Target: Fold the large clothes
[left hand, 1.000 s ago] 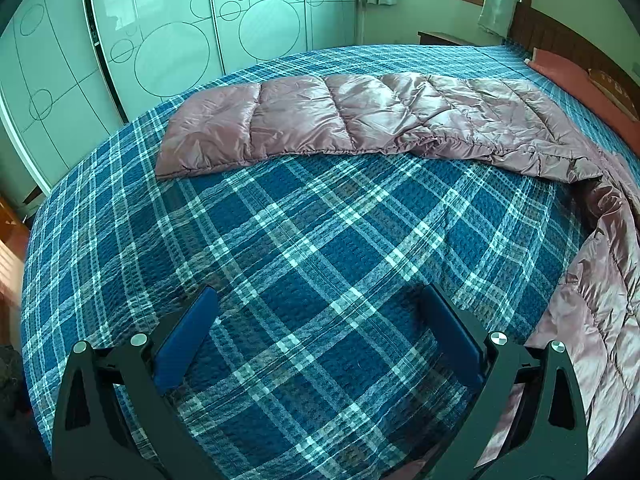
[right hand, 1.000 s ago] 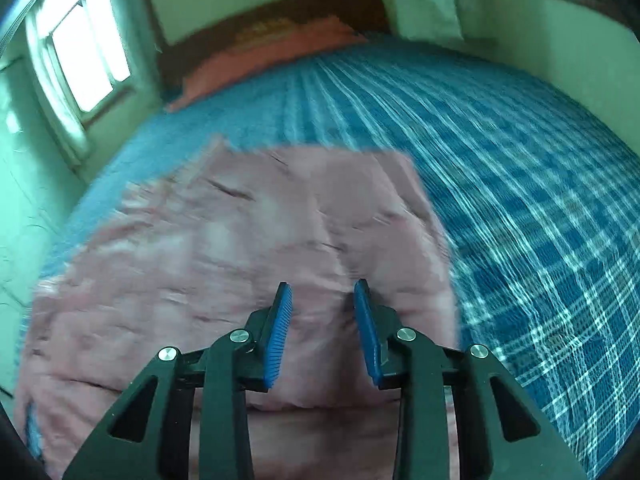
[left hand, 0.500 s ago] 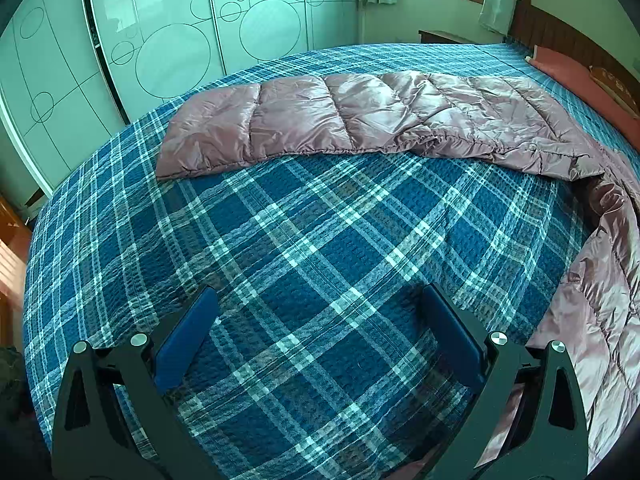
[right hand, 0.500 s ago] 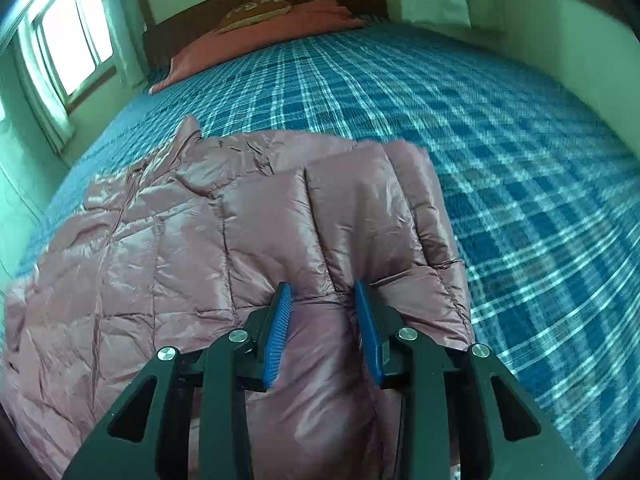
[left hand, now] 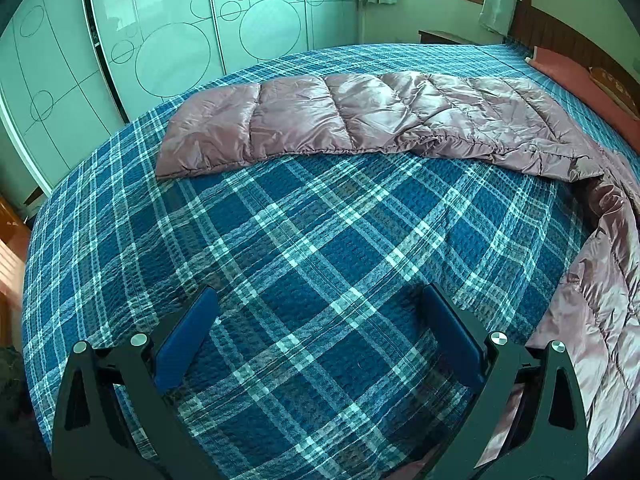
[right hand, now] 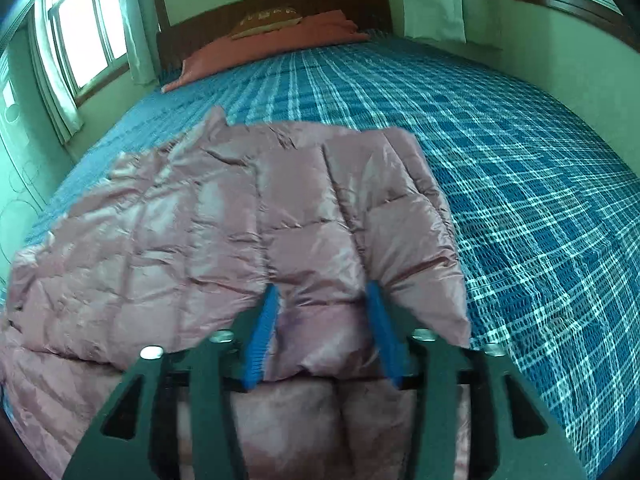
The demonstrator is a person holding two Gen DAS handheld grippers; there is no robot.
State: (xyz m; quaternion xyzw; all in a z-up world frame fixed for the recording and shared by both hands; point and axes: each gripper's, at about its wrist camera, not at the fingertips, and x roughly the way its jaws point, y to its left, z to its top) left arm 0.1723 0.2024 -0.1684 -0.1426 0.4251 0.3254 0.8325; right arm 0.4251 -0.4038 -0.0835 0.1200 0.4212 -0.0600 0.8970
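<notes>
While the right gripper (right hand: 322,300) opens its jaws, a fold of the pink quilted jacket (right hand: 224,220) sits between its blue pads, loosely. Left gripper (left hand: 316,332): jaws spread wide, empty, over the plaid bedspread (left hand: 304,232). Jacket lies along the bed's far and right edges.

A blue plaid bed (left hand: 304,240) carries a pink quilted jacket (left hand: 360,112) and pillows (right hand: 276,36).

My right gripper (right hand: 322,300) has spread its jaws and they are opening further over the pink down jacket (right hand: 224,232). The sleeve fold it pinched now lies loose between the pads.
</notes>
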